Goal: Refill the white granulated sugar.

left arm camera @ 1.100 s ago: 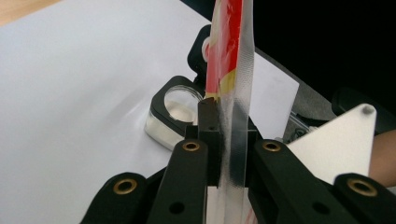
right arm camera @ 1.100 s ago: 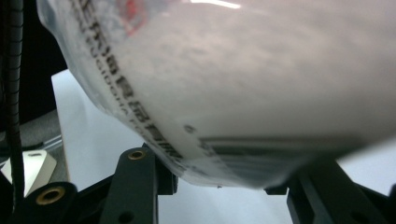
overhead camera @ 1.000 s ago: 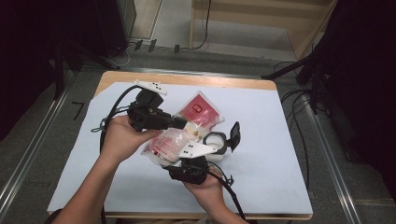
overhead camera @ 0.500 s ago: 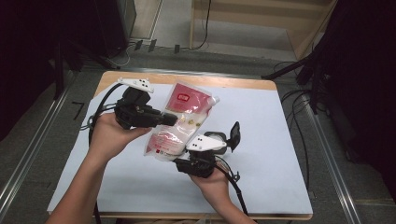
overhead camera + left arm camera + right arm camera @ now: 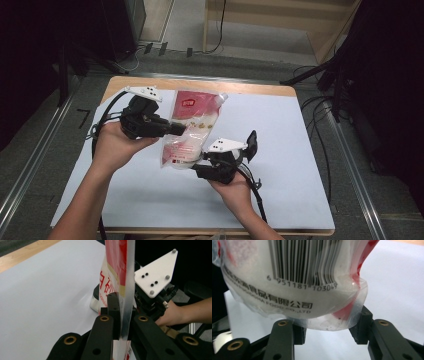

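At frame centre, the sugar pouch [image 5: 192,127] is clamped by the left hand-held gripper [image 5: 179,129]; its lower end is pinched between the right hand-held gripper [image 5: 202,164] jaws above the worktop [image 5: 280,150].

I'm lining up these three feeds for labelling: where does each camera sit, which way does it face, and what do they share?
High view: above the person's side, looking forward and down on the table; both forearms, left gripper and right gripper show.
Left gripper view: rides the left gripper, looking along jaws shut on the bag's flat edge; the other hand shows behind.
Right gripper view: rides the right gripper, facing the bag's barcode end between its jaws.
All three share the bag and white tabletop.
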